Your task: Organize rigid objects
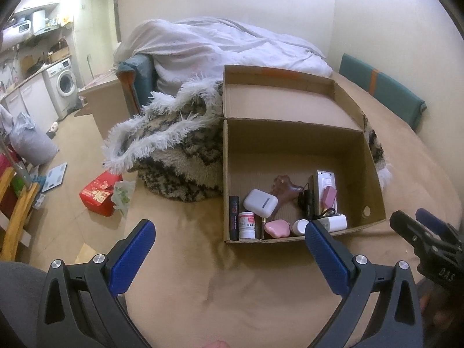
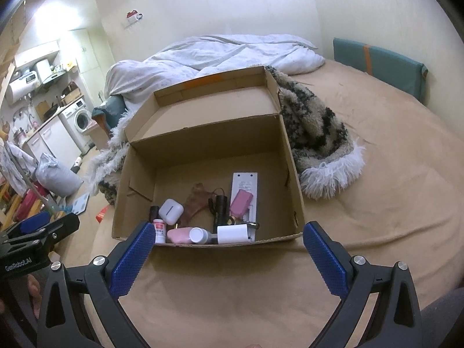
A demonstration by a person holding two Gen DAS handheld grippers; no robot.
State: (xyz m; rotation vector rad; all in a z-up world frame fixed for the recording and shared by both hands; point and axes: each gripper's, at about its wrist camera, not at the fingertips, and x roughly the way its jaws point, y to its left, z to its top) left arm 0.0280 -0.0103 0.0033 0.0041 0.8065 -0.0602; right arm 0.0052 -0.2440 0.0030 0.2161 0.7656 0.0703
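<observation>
An open cardboard box (image 1: 374, 174) (image 2: 293, 179) sits on the tan bed with its lid folded back. Inside, toward the near wall, lie a white earbud case (image 1: 260, 202) (image 2: 171, 210), a red-labelled white bottle (image 1: 247, 225) (image 2: 159, 230), a pink case (image 1: 277, 228) (image 2: 178, 235), a black tube (image 1: 233, 216), a white remote (image 1: 324, 184) (image 2: 245, 188) with a pink item on it, and a white cylinder (image 1: 335, 222) (image 2: 232, 234). My left gripper (image 1: 229, 233) is open just before the box front, holding nothing. My right gripper (image 2: 227, 236) is open too, level with the box's near wall.
A shaggy patterned blanket (image 1: 179, 145) (image 2: 319, 133) lies against the box's far sides. A white duvet (image 1: 232, 46) (image 2: 226, 52) is heaped behind. A teal cushion (image 1: 382, 87) (image 2: 380, 63) leans on the wall. A red box (image 1: 100, 194) and a floor scale lie beside the bed.
</observation>
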